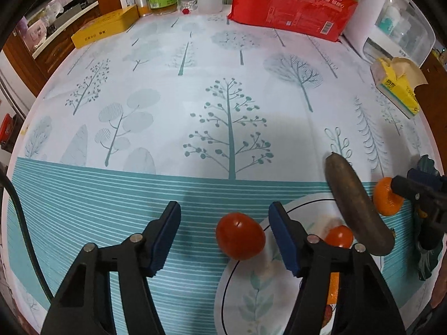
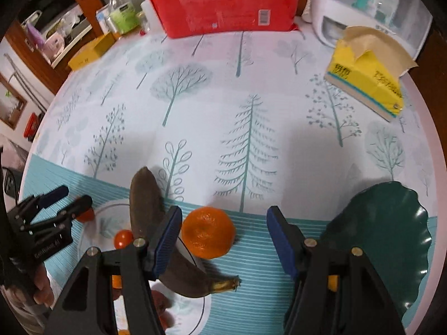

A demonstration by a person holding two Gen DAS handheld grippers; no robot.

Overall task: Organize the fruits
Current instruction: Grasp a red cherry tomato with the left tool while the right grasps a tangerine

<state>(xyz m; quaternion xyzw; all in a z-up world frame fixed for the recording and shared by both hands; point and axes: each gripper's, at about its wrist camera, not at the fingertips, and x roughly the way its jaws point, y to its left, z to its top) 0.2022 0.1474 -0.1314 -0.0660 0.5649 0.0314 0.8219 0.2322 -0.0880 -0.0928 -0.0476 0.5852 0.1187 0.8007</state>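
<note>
- Clearly we had both tools out for sorting: the left tool (image 1: pixel 223 240) was spread wide and held nothing, and the right tool (image 2: pixel 223 240) was likewise spread and empty.
- We held the left tool low over the counter (image 1: pixel 195 83), its fingers straddling a red tomato (image 1: pixel 240 236) in the lower centre of the left view; the tomato sat between the pads, nearer the right one, at the rim of the white plate (image 1: pixel 251 293). We judged this a lineup for a pinch.
- On that plate, at the lower right of the left view, lay a smaller tomato (image 1: pixel 339 236) and a dark, overripe banana (image 1: pixel 360 206) slanting across it, so the plate looked like the gathering place for the fruit.
- We held the right tool around an orange (image 2: pixel 208 233) in the lower centre of the right view; it lay on the counter just beside the left pad, off the plate, with a wide gap to the right pad.
- A dark green dish (image 2: pixel 391 237) waited empty at the lower right of that view, perhaps as a second sorting spot.
- The red package (image 2: pixel 223 2) and yellow tissue pack (image 2: pixel 366 83) stood well apart at the top.
</note>
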